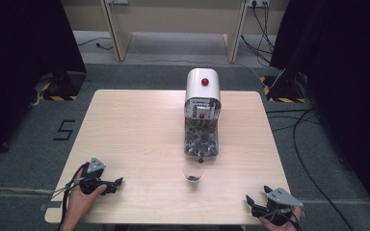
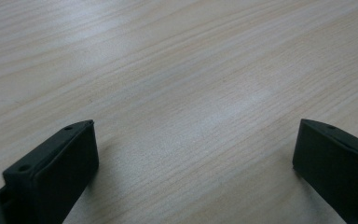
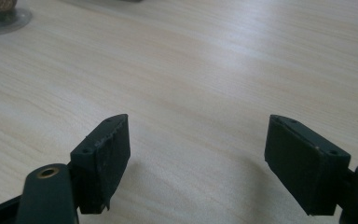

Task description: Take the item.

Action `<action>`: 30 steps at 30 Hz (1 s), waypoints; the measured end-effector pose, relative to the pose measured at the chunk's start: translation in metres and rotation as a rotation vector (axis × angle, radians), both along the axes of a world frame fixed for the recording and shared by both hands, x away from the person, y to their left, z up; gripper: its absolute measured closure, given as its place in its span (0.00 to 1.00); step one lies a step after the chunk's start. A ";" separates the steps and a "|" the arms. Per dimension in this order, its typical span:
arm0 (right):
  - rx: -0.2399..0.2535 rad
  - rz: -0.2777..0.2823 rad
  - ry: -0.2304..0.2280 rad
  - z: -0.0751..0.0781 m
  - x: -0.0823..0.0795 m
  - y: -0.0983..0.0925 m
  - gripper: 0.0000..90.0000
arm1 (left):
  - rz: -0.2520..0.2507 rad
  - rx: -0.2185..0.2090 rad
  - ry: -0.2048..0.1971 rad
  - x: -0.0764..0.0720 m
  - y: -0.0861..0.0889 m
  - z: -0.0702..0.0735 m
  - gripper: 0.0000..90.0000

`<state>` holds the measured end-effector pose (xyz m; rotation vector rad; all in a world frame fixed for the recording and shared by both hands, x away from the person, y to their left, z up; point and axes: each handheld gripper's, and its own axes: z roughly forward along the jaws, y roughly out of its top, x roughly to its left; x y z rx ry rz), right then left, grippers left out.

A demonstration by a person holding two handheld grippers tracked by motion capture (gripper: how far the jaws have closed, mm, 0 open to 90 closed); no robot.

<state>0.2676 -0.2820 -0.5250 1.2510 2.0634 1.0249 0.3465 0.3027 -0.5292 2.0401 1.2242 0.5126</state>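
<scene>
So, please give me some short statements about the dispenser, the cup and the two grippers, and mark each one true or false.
1. The clear cup stands just in front of the white dispenser. True.
2. The left gripper holds the cup. False: it is open and apart from the cup, over bare table.
3. The right gripper is open. True.
4. The cup lies tipped on its side. False: it stands upright.
5. The dispenser has a red knob on top. True.
</scene>
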 end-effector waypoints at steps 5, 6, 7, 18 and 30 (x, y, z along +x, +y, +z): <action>-0.014 0.004 0.009 -0.003 -0.002 0.001 0.24 | 0.000 0.000 0.000 0.000 0.000 0.000 0.00; -0.019 0.004 0.015 -0.003 -0.002 0.002 0.23 | 0.000 0.000 0.000 0.000 0.000 0.000 0.00; -0.015 0.004 0.016 -0.004 -0.002 0.001 0.22 | 0.000 0.000 0.000 0.000 0.000 0.000 0.00; 0.027 0.014 0.017 -0.009 -0.004 0.001 0.16 | 0.001 -0.001 0.000 0.000 0.000 0.000 0.00; 0.033 0.014 0.012 -0.010 -0.005 0.000 0.16 | 0.000 0.000 0.000 0.000 0.000 0.000 0.00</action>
